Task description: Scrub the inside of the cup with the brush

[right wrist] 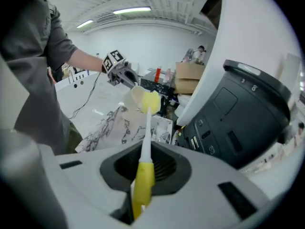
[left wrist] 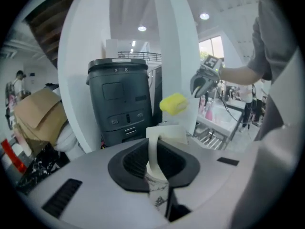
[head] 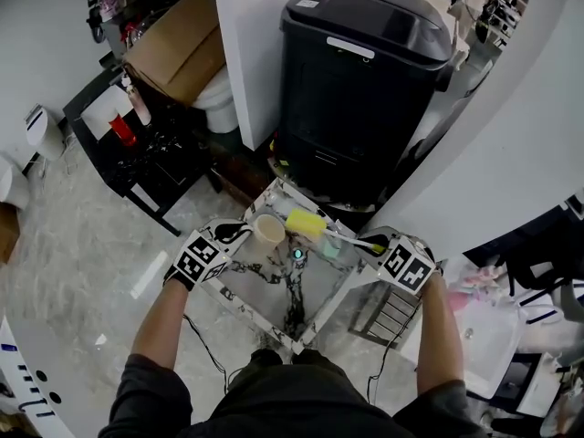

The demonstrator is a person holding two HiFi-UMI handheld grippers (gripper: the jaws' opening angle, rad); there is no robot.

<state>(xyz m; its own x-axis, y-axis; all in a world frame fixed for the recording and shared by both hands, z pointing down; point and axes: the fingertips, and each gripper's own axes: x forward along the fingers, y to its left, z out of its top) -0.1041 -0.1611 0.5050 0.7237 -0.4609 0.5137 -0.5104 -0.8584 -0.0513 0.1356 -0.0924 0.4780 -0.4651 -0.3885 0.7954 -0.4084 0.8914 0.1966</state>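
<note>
My left gripper (head: 235,234) is shut on the wall of a cream paper cup (head: 268,229), held above the small marble table (head: 265,292). In the left gripper view the cup's wall (left wrist: 153,151) is pinched between the jaws of the left gripper (left wrist: 155,170). My right gripper (head: 379,245) is shut on a brush's yellow handle (right wrist: 143,178). The brush's white shaft runs left to a yellow sponge head (head: 306,224) just right of the cup's rim. In the right gripper view the sponge head (right wrist: 150,101) overlaps the cup (right wrist: 136,95); I cannot tell if they touch.
A big black bin (head: 365,71) stands just beyond the table. A cardboard box (head: 178,48) and a black side table (head: 100,158) with a red bottle (head: 121,130) are at the far left. A wire rack (head: 388,313) sits to the table's right.
</note>
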